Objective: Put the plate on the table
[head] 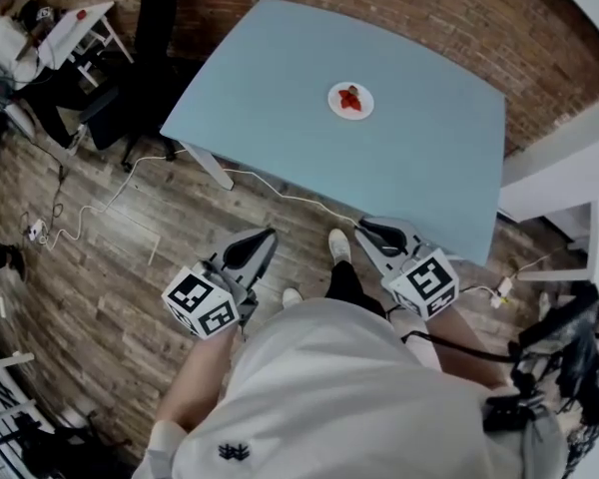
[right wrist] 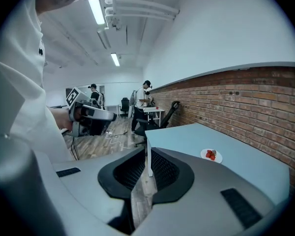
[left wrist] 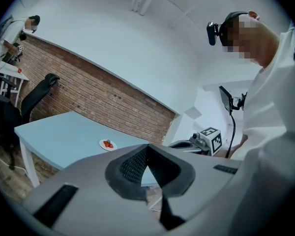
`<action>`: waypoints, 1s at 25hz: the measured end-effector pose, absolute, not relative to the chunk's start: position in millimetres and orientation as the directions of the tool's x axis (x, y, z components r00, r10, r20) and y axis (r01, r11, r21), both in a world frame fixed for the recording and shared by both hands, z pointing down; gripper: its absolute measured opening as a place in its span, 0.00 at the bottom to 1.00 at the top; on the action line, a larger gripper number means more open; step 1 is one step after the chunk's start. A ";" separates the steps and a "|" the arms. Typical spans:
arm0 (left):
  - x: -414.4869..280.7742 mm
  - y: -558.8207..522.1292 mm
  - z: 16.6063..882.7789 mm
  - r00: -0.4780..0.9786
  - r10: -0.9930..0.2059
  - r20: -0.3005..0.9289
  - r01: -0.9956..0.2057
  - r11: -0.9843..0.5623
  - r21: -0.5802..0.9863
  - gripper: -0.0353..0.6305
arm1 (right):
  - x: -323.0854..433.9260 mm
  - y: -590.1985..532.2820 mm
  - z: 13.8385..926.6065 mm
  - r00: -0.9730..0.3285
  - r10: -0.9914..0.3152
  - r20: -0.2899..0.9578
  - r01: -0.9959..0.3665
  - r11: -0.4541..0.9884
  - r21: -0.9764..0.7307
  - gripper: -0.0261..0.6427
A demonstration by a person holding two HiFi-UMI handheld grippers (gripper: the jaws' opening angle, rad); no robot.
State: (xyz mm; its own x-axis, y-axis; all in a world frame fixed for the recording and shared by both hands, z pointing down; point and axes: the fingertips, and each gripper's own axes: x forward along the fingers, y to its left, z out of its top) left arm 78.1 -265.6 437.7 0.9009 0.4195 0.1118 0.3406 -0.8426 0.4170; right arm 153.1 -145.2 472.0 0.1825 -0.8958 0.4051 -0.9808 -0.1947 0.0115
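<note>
Hanging back from the bench [head: 280,78], both tools sit low at the person's waist, over the wooden floor: left tool [head: 268,234] clenched tip to tip on nothing, right tool [head: 360,227] likewise pressed together and empty. And the plate [head: 335,102]? It lies flat out on the bench, well apart from both, red fruit [head: 351,98] on top. By my read the placing looks done, so the smart play is hands off, no nudging that rim.

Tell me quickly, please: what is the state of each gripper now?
Left gripper: closed, holding nothing.
Right gripper: closed, holding nothing.
</note>
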 end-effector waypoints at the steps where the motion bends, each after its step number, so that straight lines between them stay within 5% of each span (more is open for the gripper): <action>1: 72.2 -263.6 437.3 0.898 0.425 0.113 0.346 -0.841 0.416 0.06 | 147.4 -144.1 469.8 0.185 -0.896 0.403 -0.981 -0.196 0.015 0.11; 25: 16.9 -240.2 442.5 0.833 0.536 0.135 0.446 -0.797 0.408 0.06 | 84.1 -147.3 456.8 0.206 -0.895 0.397 -0.978 -0.197 0.064 0.11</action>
